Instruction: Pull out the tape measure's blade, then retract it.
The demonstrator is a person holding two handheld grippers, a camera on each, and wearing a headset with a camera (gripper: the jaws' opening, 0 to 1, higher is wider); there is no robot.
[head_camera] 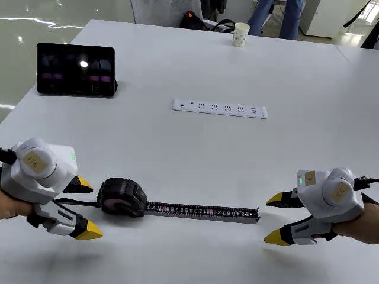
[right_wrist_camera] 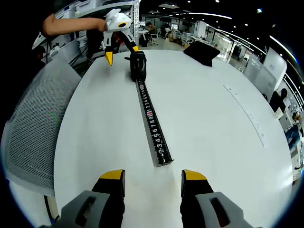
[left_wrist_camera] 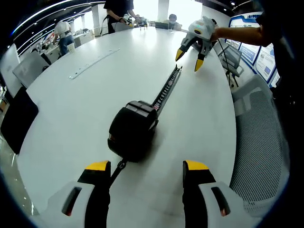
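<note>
On table (head_camera: 177, 148) | one tape measure (head_camera: 121, 197) — blade (head_camera: 204, 210) out | two grippers (head_camera: 87, 208) (head_camera: 273, 219), seemingly empty

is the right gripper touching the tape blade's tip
Apart. The head view shows bare table between the blade's tip and the right gripper, fingers open.

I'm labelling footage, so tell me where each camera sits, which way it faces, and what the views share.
Head view: on the headset, facing down at the tape measure and blade; left claw, right claw and hands show.
Left gripper view: on the left claw, facing along the blade toward the right claw; own open jaws show.
Right gripper view: on the right claw, facing back toward the left claw; own open jaws show.
Shared: the blade, from opposite ends.
</note>
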